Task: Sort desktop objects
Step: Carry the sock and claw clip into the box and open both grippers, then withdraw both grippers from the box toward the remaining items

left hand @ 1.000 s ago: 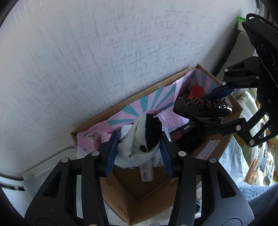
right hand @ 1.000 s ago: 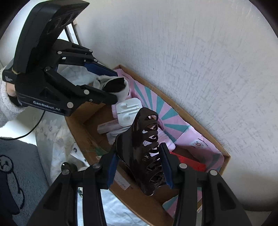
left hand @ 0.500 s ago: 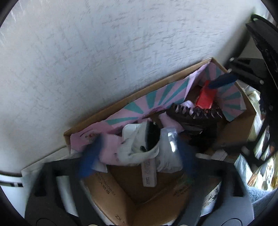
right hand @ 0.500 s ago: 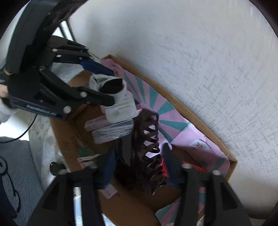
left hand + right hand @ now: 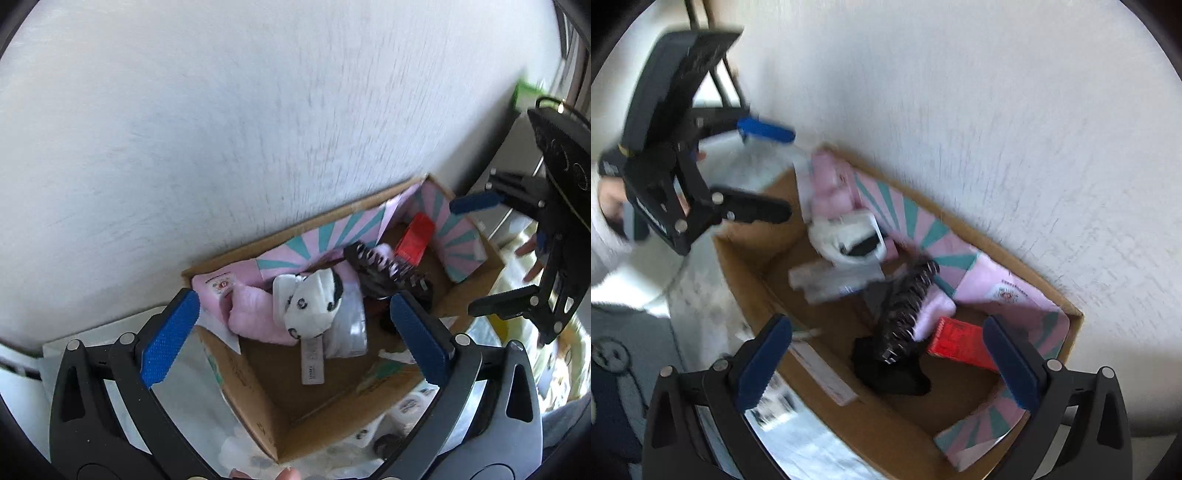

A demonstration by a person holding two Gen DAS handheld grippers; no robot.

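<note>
A cardboard box (image 5: 328,413) stands against a white wall. In it lie a white-and-black panda sock (image 5: 314,302), a black hair claw clip (image 5: 384,269), a red packet (image 5: 415,240) and pink cloth (image 5: 255,317). My left gripper (image 5: 295,339) is open and empty above the box. My right gripper (image 5: 886,365) is open and empty above the box; the clip (image 5: 908,310), the sock (image 5: 849,240) and the red packet (image 5: 960,341) lie below it. Each gripper shows in the other's view: the right one (image 5: 491,254), the left one (image 5: 768,170).
A pink and teal striped sheet (image 5: 942,236) lines the box's far wall. A white tube (image 5: 312,362) and clear packets (image 5: 834,280) lie inside. A white textured wall (image 5: 221,129) rises just behind the box. Patterned cloth (image 5: 798,443) and grey fabric (image 5: 613,362) lie beside it.
Both grippers opened and pulled up and back. The sock dropped from the left gripper into the box, and the hair clip dropped from the right gripper into the box.
</note>
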